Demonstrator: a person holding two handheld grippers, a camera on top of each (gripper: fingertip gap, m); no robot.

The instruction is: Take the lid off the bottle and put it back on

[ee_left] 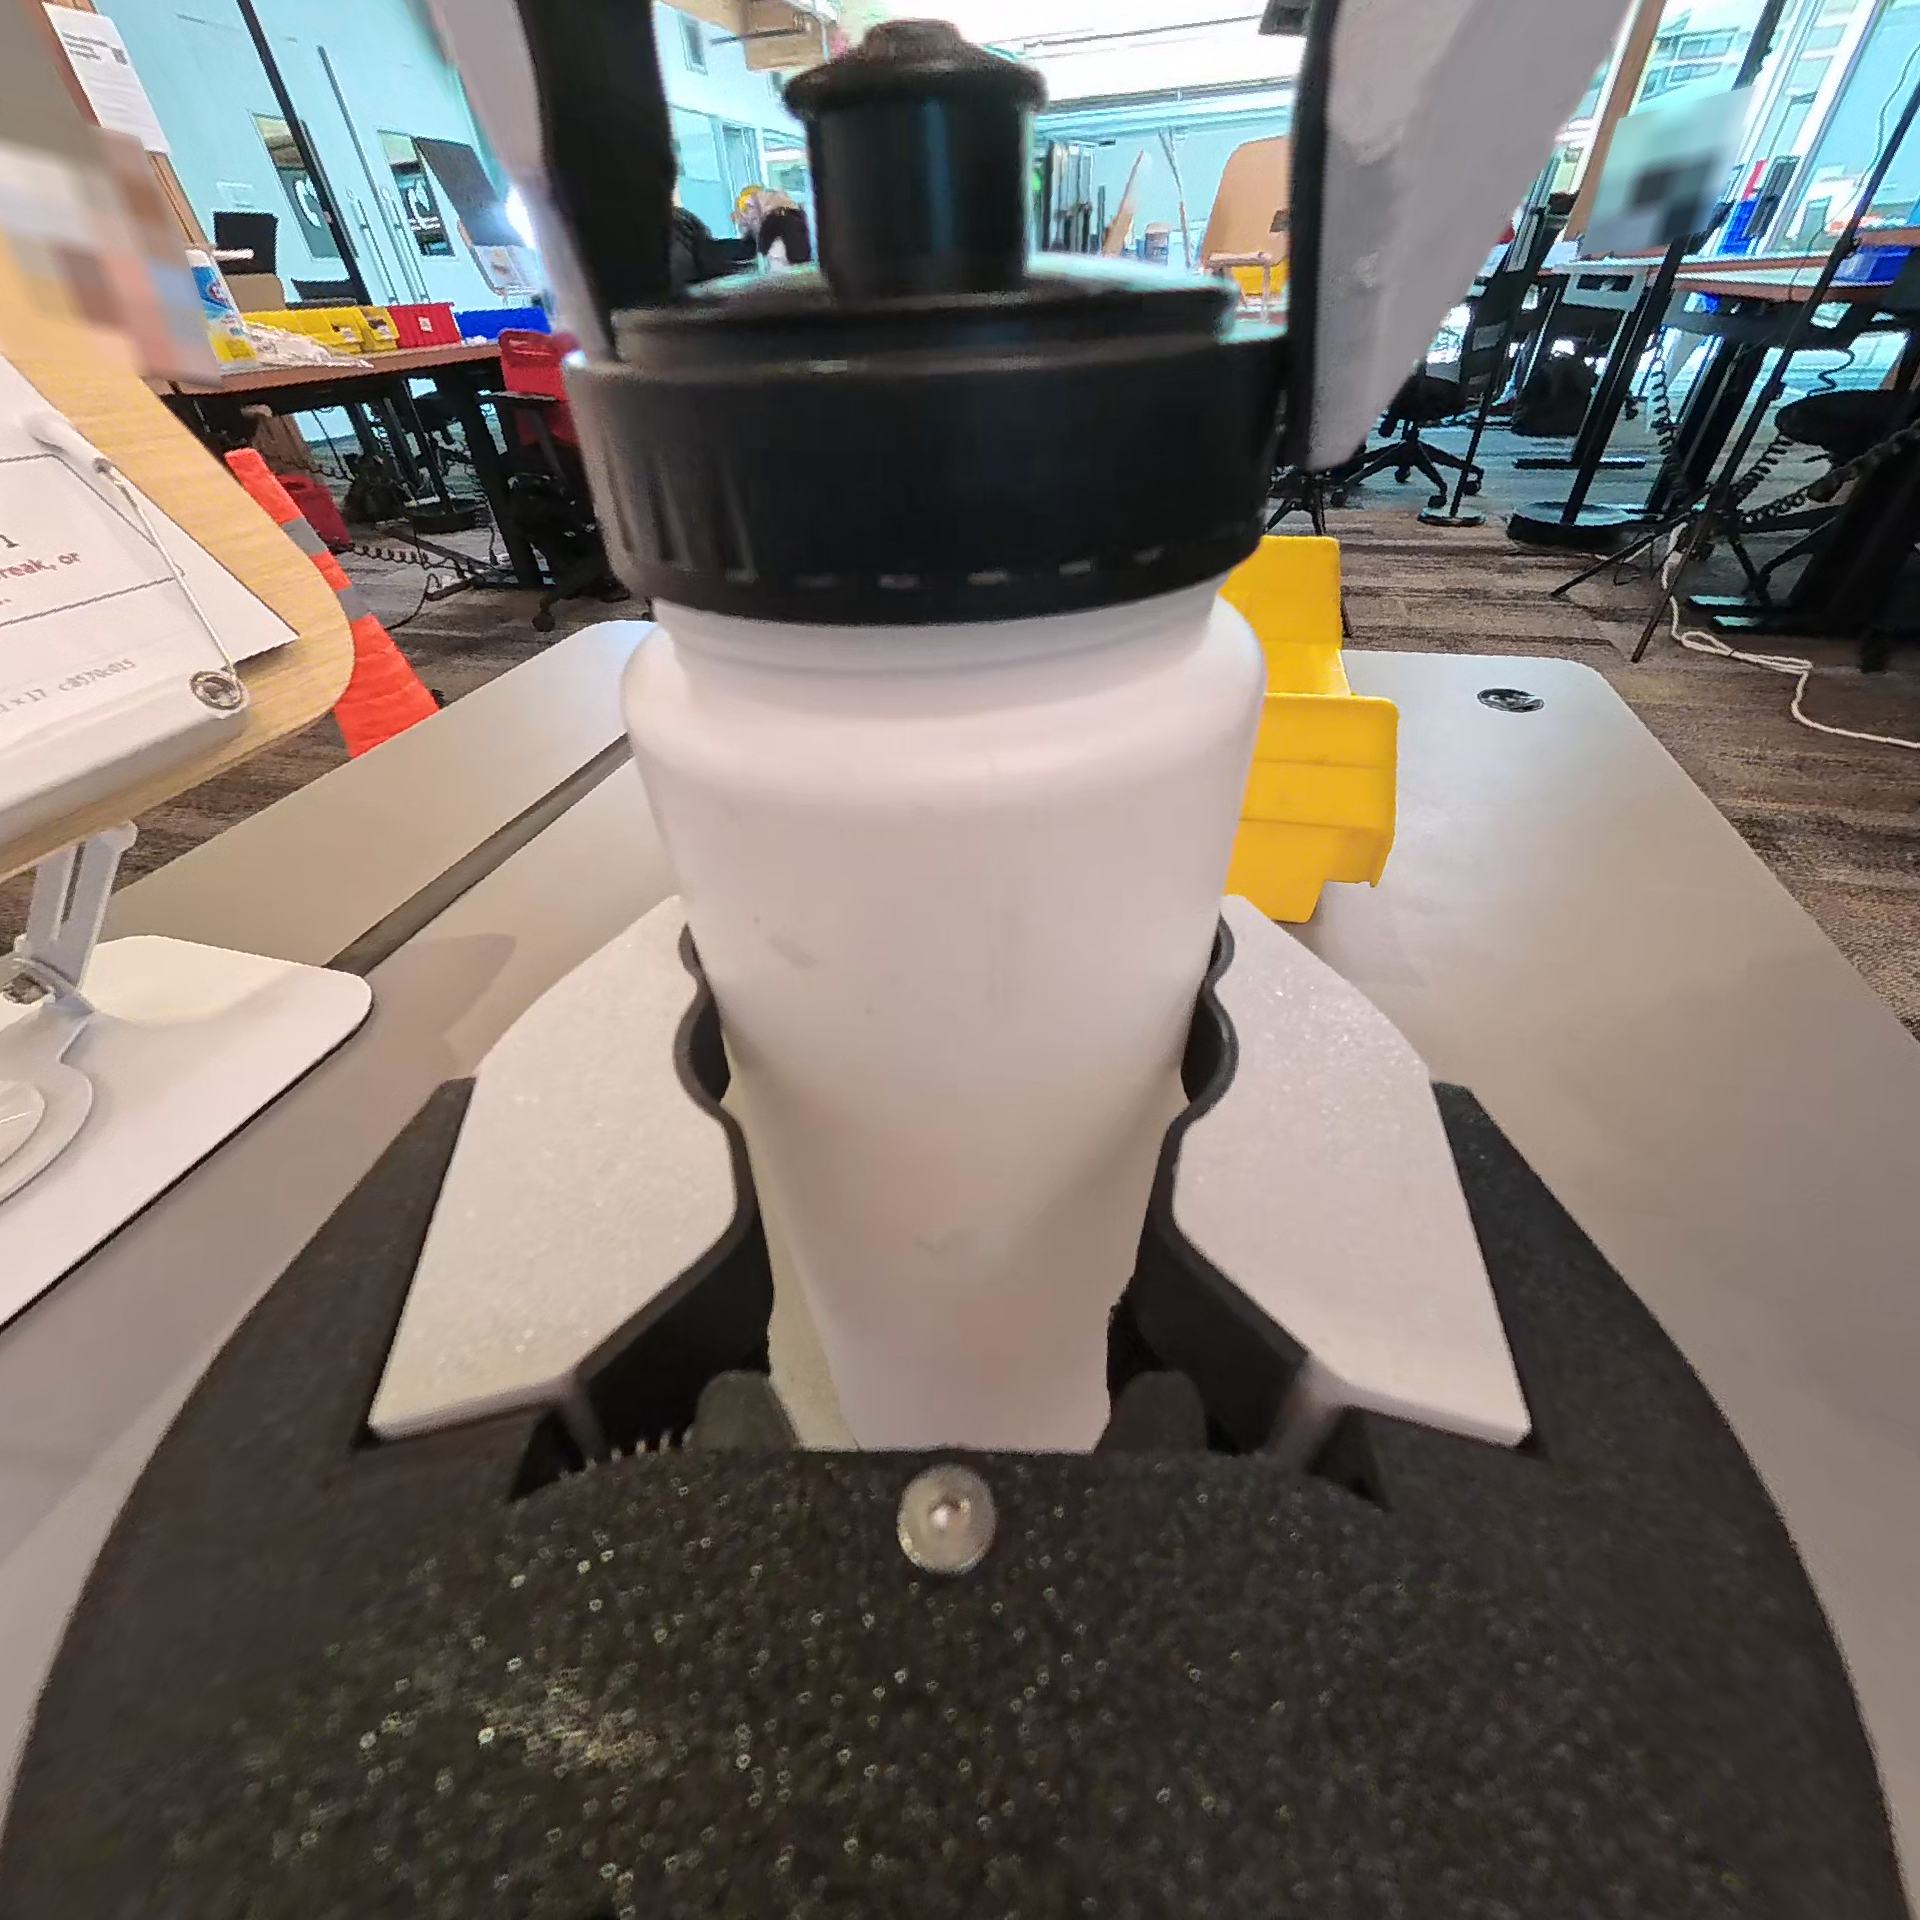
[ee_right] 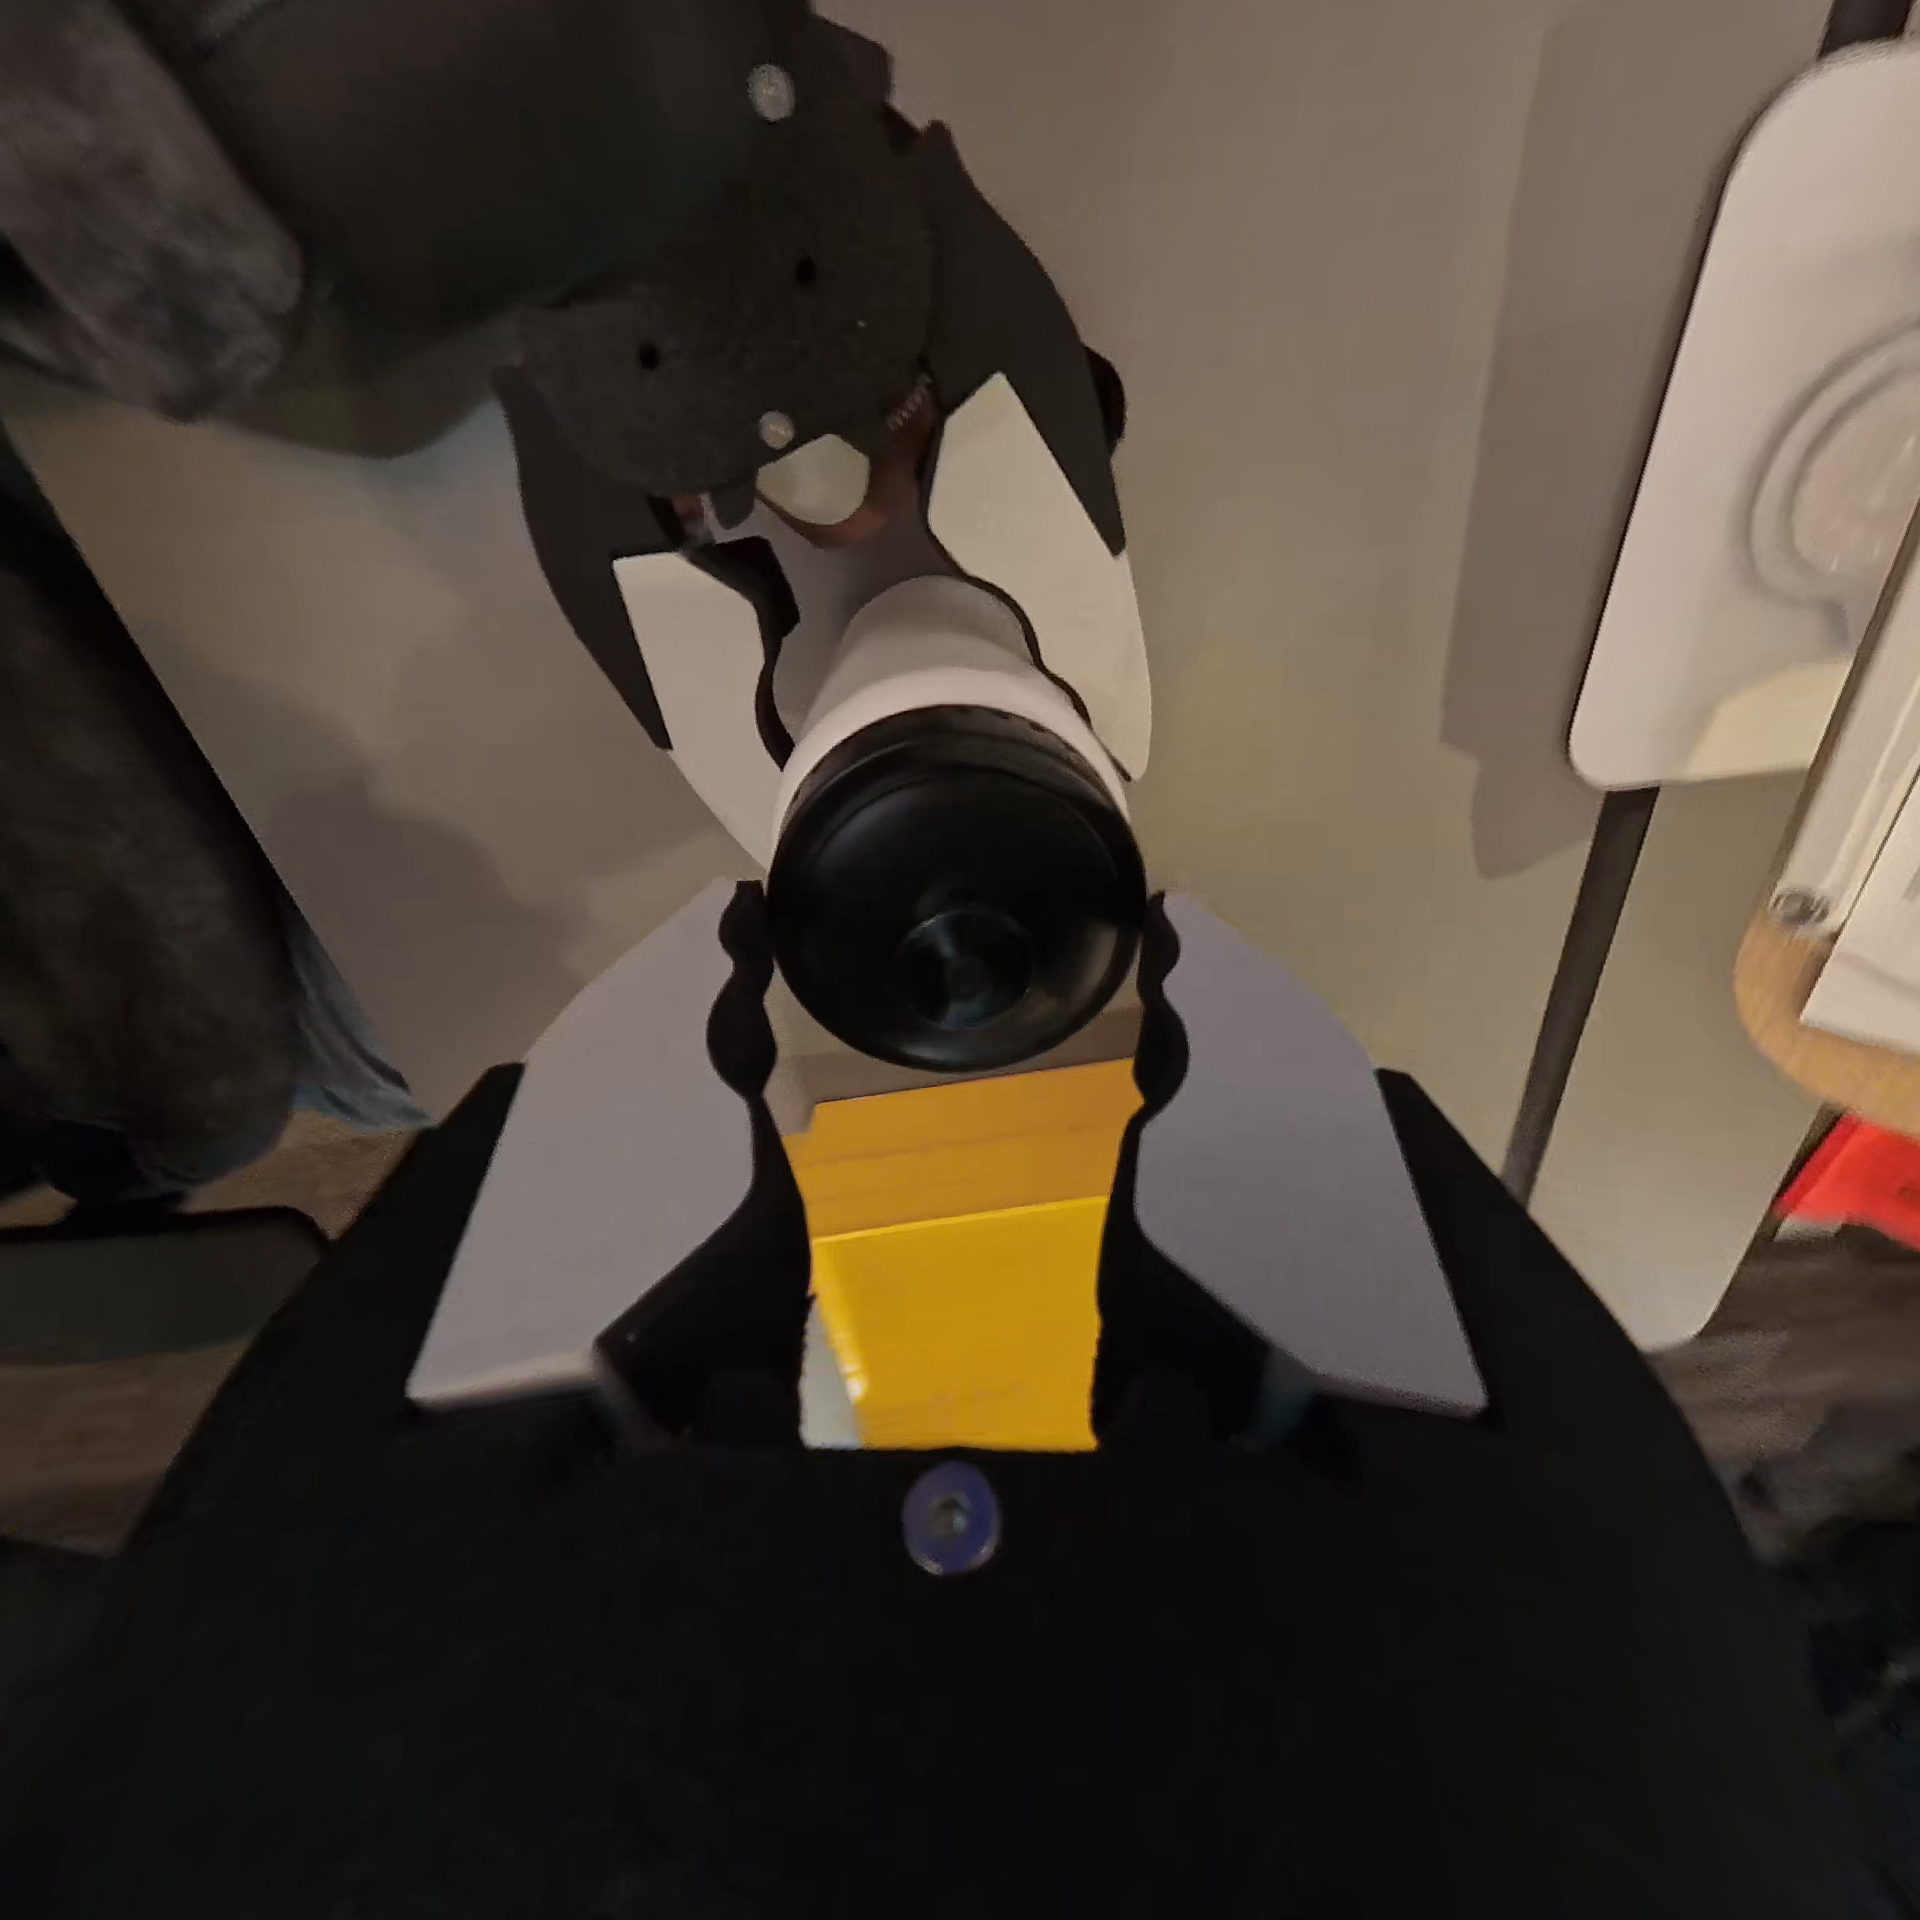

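Above grey table point(ee_left: 1558, 935), bottle point(ee_left: 935, 935) upright, lid point(ee_left: 925, 468) topmost.

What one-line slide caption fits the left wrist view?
Left gripper clamps the white bottle upright while the right gripper straddles its black lid.

1 white bottle point(ee_left: 951, 935), 1 black lid point(ee_left: 925, 478), 2 grippers, 1 yellow bin point(ee_left: 1314, 748) beyond the tongs, 1 orange cone point(ee_left: 364, 644) left.
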